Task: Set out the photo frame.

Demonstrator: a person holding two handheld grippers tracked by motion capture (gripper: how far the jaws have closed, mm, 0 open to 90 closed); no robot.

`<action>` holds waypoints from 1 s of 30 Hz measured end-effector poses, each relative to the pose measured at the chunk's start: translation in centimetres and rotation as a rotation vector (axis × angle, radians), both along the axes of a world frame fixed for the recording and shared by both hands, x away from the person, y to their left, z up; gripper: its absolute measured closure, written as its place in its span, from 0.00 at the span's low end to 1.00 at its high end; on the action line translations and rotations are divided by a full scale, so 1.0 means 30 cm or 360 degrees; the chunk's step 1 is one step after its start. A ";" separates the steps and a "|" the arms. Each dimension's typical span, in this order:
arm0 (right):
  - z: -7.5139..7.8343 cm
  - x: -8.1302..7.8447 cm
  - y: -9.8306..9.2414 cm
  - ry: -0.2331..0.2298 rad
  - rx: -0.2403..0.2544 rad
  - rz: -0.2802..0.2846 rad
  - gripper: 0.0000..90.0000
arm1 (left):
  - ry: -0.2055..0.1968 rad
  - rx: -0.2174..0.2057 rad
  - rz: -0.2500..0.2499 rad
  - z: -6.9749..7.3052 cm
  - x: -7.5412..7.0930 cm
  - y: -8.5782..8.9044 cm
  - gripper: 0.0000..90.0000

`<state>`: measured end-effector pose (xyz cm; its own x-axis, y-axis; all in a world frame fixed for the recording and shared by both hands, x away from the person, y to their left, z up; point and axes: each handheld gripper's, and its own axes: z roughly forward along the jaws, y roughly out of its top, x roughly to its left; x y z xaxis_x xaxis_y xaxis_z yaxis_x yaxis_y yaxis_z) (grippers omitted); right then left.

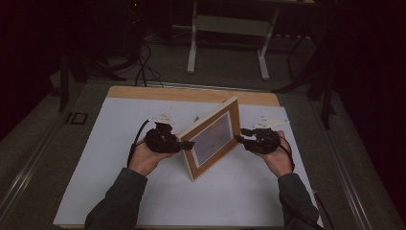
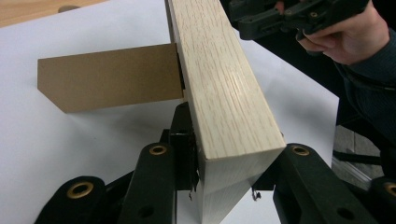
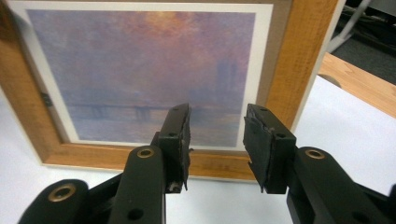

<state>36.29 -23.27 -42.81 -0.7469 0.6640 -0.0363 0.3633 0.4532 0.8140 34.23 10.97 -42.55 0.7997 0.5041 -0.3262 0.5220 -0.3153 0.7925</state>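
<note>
A wooden picture frame (image 1: 210,139) with a hazy purple-orange print (image 3: 140,70) stands upright and angled on the white sheet. Its brown cardboard easel leg (image 2: 112,77) props it from behind. My left gripper (image 1: 186,143) is shut on the frame's left side edge, and the pale wood (image 2: 219,84) sits between its jaws (image 2: 229,158). My right gripper (image 1: 239,139) hovers at the frame's right side, facing the print. Its jaws (image 3: 217,135) stand open with nothing between them. It also appears in the left gripper view (image 2: 280,18), held in a hand.
A white sheet (image 1: 119,167) covers most of the wooden tabletop (image 1: 191,94). Beyond the table, on the dark floor, are a white stand's legs (image 1: 191,48) and cables (image 1: 143,67). The sheet has free room left and right of the frame.
</note>
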 end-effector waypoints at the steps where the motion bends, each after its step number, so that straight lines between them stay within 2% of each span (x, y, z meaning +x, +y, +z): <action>1: 0.001 0.003 -0.003 -0.0002 -0.0011 -0.0007 0.67 | 0.0003 -0.0002 -0.0006 0.000 0.001 0.001 0.77; 7: 0.003 0.015 -0.023 -0.0002 -0.0007 -0.0049 0.67 | 0.0003 -0.0009 -0.0043 -0.003 0.004 0.008 0.78; 10: -0.002 0.026 -0.032 0.0006 0.0029 -0.0090 0.67 | 0.0004 -0.0024 -0.0068 -0.006 0.011 0.013 0.78; 13: -0.005 0.031 -0.029 0.0006 0.0030 -0.0094 0.67 | -0.0005 -0.0030 -0.0061 -0.007 0.010 0.013 0.77; 15: -0.006 0.036 -0.027 0.0008 0.0026 -0.0095 0.66 | -0.0024 -0.0017 -0.0046 -0.006 0.006 0.013 0.77; 16: -0.005 0.041 -0.025 0.0009 0.0030 -0.0102 0.66 | -0.0052 -0.0004 -0.0013 -0.005 0.002 0.013 0.77; 21: 0.000 0.053 -0.024 0.0010 0.0040 -0.0116 0.66 | -0.0079 -0.0010 0.0035 -0.001 0.000 0.029 0.76; 28: 0.006 0.080 -0.012 0.0004 -0.0005 -0.0131 0.62 | -0.0123 -0.0013 0.0103 0.004 0.004 0.074 0.75; 30: 0.002 0.086 -0.010 -0.0001 -0.0025 -0.0132 0.61 | -0.0117 -0.0028 0.0130 0.000 0.014 0.098 0.75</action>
<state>38.88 -23.59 -42.76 -0.6894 0.7228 -0.0476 0.3995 0.4342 0.8074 34.65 13.92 -42.54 0.7782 0.5635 -0.2772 0.4855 -0.2599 0.8347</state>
